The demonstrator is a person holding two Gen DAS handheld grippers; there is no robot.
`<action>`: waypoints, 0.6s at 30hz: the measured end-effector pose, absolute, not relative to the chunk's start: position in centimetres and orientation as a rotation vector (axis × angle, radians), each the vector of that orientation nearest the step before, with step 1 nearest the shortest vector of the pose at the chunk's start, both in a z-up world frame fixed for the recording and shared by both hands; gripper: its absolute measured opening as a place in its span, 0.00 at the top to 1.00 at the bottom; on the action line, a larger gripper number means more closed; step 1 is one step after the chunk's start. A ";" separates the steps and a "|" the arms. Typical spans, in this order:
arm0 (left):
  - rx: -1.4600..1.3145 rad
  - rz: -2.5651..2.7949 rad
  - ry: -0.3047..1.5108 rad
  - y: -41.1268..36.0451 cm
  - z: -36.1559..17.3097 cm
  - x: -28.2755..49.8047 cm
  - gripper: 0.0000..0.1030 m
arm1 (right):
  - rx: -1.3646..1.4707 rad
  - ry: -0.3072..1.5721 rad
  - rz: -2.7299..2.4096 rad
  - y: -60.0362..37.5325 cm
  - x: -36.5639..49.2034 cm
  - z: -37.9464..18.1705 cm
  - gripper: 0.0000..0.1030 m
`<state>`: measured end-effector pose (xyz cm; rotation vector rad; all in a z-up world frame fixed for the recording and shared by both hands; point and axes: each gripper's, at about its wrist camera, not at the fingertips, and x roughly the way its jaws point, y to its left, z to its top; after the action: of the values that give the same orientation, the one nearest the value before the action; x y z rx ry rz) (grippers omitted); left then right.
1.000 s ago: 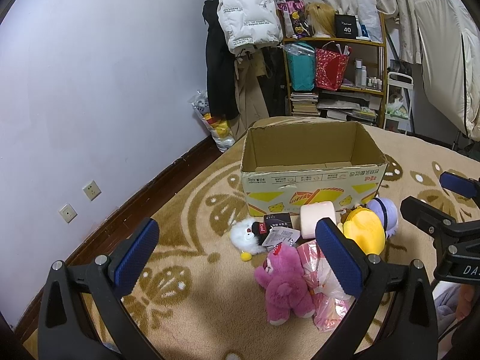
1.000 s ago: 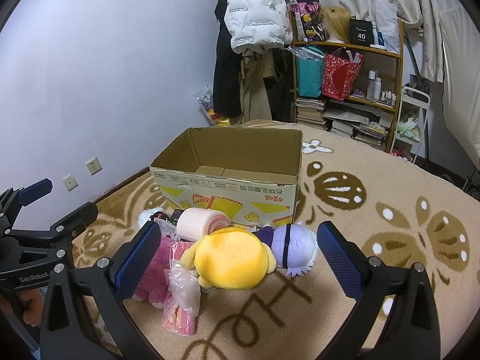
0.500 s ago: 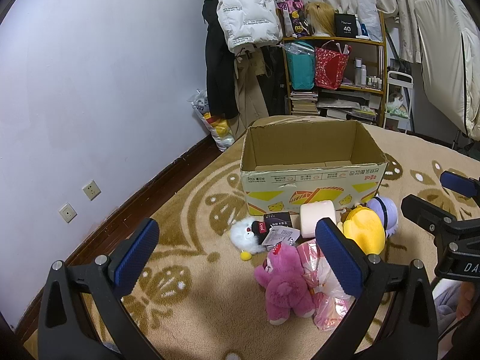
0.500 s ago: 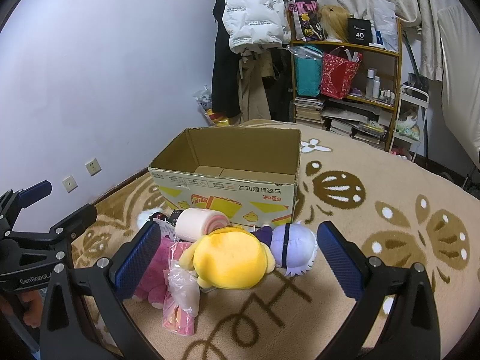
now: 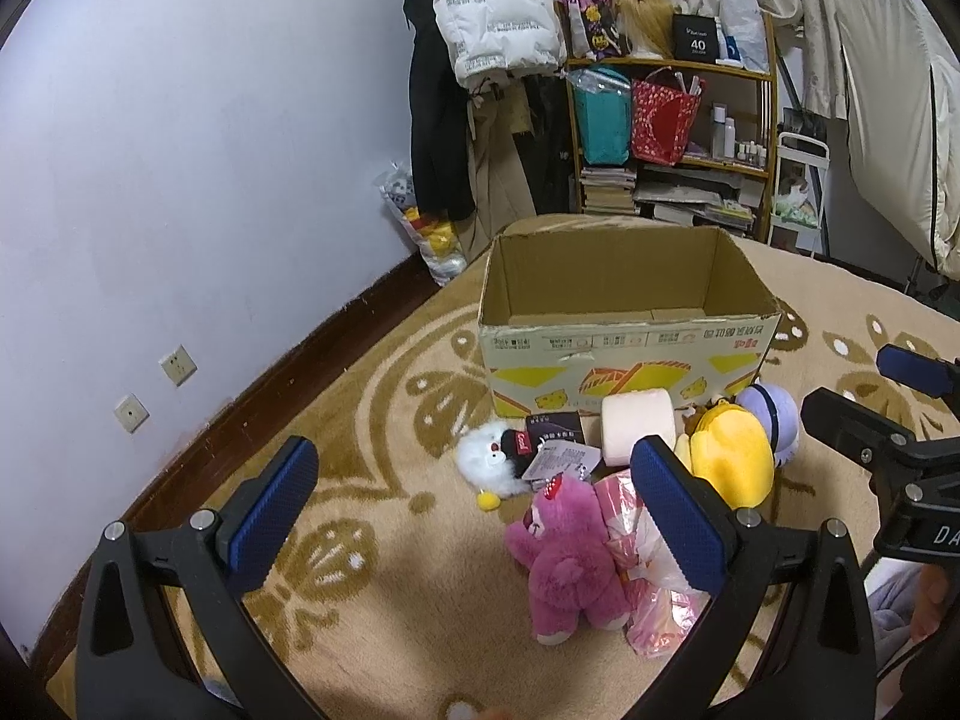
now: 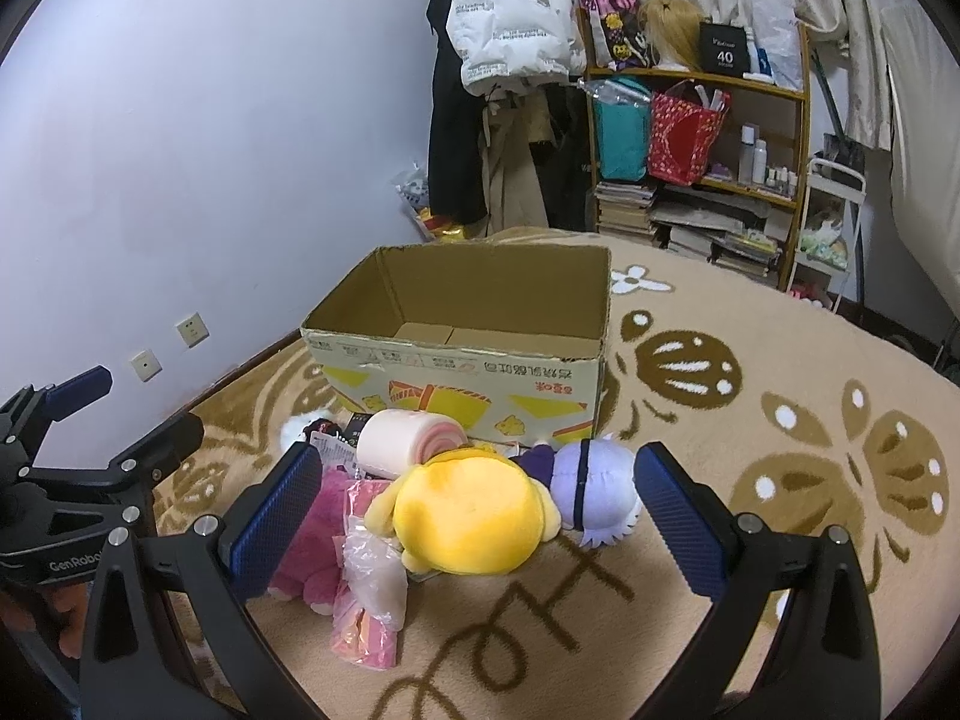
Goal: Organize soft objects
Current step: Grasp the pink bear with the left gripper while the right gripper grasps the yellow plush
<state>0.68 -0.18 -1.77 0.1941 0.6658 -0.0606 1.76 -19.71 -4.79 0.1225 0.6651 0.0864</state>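
Observation:
An open cardboard box [image 5: 624,354] [image 6: 474,360] stands on the carpet, with nothing visible inside. In front of it lie soft toys: a pink bear [image 5: 567,552] [image 6: 306,558], a yellow plush [image 5: 735,459] [image 6: 468,516], a lilac plush [image 5: 774,420] [image 6: 600,492], a white plush [image 5: 486,462], a pink roll cushion [image 5: 639,423] [image 6: 408,441] and a pink plastic bag [image 5: 654,594] [image 6: 366,606]. My left gripper [image 5: 480,516] is open and empty, above the carpet left of the pile. My right gripper [image 6: 480,516] is open and empty, above the yellow plush.
A beige patterned carpet [image 6: 780,480] covers the floor. A wall with sockets [image 5: 177,365] runs along the left. A cluttered shelf [image 5: 672,138] and hanging coats [image 5: 480,90] stand behind the box. A white puffer jacket [image 6: 510,18] hangs above.
Both views have shifted only slightly. Toys and box have not moved. Both grippers stay open.

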 end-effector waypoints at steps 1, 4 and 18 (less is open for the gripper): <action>0.192 -0.061 0.683 -0.2 -2.0 0.9 0.00 | 0.128 0.675 0.092 -19.7 2.0 -4.9 0.00; 0.187 -0.064 0.722 -0.1 -2.5 1.6 0.00 | 0.145 0.699 0.108 -19.8 2.7 -5.3 0.00; 0.076 -0.076 0.945 0.2 -6.3 6.3 0.00 | 0.160 0.818 0.151 -19.0 6.4 -8.5 0.00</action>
<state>6.27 0.25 -6.28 0.0757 0.9445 -0.0763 6.44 -18.99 -8.45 0.1596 0.8176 0.1513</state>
